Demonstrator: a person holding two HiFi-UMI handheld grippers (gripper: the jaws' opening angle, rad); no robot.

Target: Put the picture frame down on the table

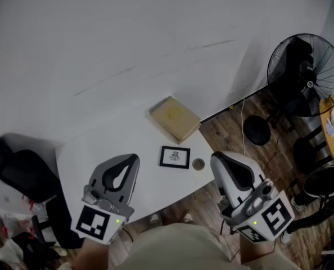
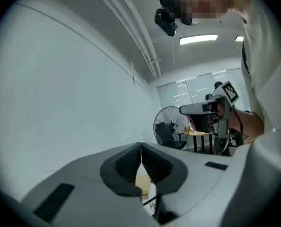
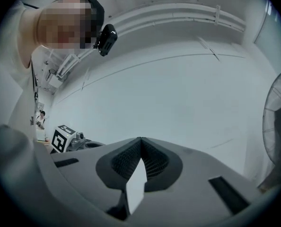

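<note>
Lying flat and face up on the white tabletop [image 1: 156, 184], just below the middle of the head view, is the small black-rimmed picture frame [image 1: 175, 157]. A small round metal disc [image 1: 198, 164] sits just to its right. The frame looks light, stiff and probably glazed, so I'd take it gently by its outer rim. Above it rests a flat tan cardboard box [image 1: 175, 118], closed as far as I can tell, its contents hidden. The left gripper [image 1: 134, 158] and right gripper [image 1: 216, 158] hover in the lower frame, their fingers clenched together on nothing.
</note>
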